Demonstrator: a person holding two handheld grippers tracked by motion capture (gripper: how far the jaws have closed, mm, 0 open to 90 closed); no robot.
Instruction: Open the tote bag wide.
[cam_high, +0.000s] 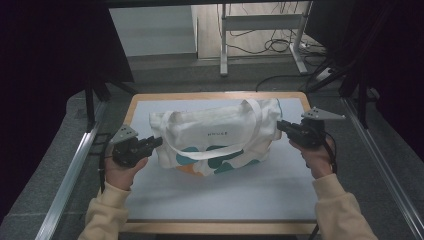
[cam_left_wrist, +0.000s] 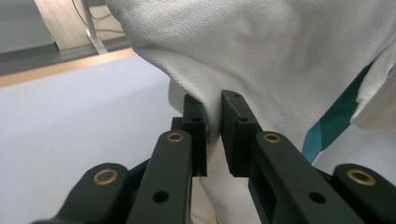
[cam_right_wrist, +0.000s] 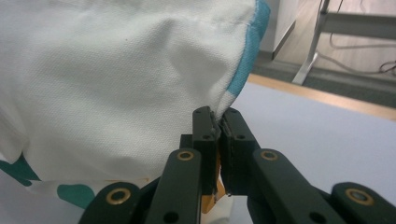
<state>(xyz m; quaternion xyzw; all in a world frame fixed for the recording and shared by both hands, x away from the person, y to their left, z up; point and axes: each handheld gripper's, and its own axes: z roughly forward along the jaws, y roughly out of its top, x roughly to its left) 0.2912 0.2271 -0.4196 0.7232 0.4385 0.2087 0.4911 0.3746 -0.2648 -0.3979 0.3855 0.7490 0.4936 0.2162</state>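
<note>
The white tote bag (cam_high: 215, 137) lies on the bench (cam_high: 225, 195), its strap (cam_high: 220, 150) draped across the front. The left hand-held gripper (cam_high: 156, 142) and right hand-held gripper (cam_high: 281, 125) each pinch fabric at opposite bag ends, jaws closed on cloth. A metal stand (cam_high: 260, 35) sits well beyond the bench.

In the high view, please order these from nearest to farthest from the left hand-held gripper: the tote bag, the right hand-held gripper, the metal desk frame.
1. tote bag: pinched at its left edge.
2. right hand-held gripper: at the bag's right edge.
3. metal desk frame: on the floor beyond the table.
</note>
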